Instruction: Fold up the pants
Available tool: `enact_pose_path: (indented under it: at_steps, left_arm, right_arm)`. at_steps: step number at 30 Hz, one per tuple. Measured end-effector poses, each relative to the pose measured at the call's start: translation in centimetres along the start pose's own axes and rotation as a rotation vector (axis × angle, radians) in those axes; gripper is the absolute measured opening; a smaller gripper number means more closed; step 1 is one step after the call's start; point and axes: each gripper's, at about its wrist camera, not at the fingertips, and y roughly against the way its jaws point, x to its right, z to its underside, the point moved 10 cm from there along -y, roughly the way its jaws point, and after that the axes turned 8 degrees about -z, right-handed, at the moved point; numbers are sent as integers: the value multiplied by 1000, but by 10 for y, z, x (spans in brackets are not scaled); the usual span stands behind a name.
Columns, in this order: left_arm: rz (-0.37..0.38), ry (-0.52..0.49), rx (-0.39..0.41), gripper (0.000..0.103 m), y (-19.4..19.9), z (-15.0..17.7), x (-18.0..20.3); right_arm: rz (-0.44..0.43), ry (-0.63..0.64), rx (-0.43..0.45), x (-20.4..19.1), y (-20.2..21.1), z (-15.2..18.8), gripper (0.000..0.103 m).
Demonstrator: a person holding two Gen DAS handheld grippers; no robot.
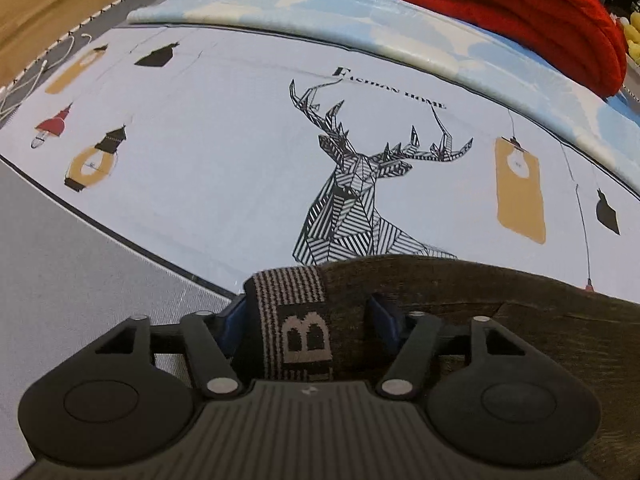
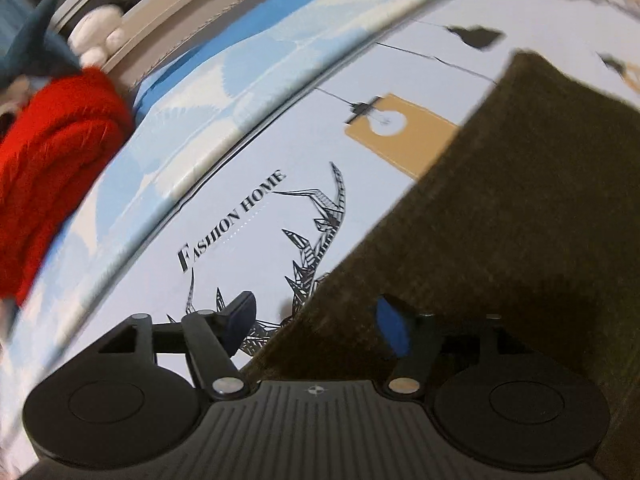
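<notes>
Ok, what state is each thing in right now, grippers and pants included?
Left gripper: open, straddling the waistband, pads not pressing it.
Right gripper: open, a pants edge between its fingers, not clamped.
Pants: dark, lying flat on the sheet, folded edge straight.
Waistband: striped, lying between the left fingers.
Sheet: spread flat, deer print showing.
Red knit: bunched at the far edge.

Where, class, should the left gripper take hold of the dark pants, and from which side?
Grip the pants at the striped waistband, from above at the near end: it is a thick, firm band lying flat on the printed sheet, already between the left gripper's open jaws.
</notes>
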Motion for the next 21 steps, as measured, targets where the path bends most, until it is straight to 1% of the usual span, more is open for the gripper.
enact_pose_path:
  at_steps: [1,2,3,4,5,6,7,9,11,12,13,15,16,17,18,19,21]
  left_arm:
    - [-7,15,6,56,0,-2,-2]
    - [-15,32,10,51,0,-4,-5]
    - [-9,50,11,49,-1,-6,-6]
    - [-8,54,16,49,0,-7,-6]
    - [-11,44,25,48,0,-8,-4]
    - [-18,27,37,48,1,-8,-3]
    - [-22,13,49,48,1,-8,-1]
    - [-22,12,63,47,1,-9,0]
    - [-12,27,76,46,3,-10,-2]
    - [-2,39,91,45,5,-12,-3]
    - [14,52,123,44,9,-16,-3]
    - [53,67,215,43,24,-27,0]
    - [67,68,262,43,32,-32,3]
    - [76,70,291,43,37,-36,5]
    - [78,73,301,43,39,-39,7]
    - [69,76,286,43,36,-39,8]
    - [59,78,218,45,25,-34,10]
  right_arm:
    - [20,20,-1,0,-2,-1,63]
    - [59,38,5,2,-3,-3,48]
    - [103,50,11,5,-2,-5,30]
    - [121,48,21,8,-2,-6,26]
    - [128,44,31,11,-2,-6,18]
    - [140,50,38,13,-1,-6,12]
    - [145,59,44,13,-1,-6,12]
    - [153,58,56,14,0,-6,6]
    - [137,11,87,15,5,-10,5]
    - [109,-15,123,15,7,-16,5]
    - [58,-49,188,13,14,-25,4]
    - [-45,-81,306,6,31,-41,4]
    - [-80,-55,360,0,39,-48,5]
    - [-71,2,402,-5,45,-52,5]
    - [-58,14,414,-4,46,-51,5]
    - [-48,-1,397,-1,42,-49,6]
    - [-17,-37,298,8,25,-41,14]
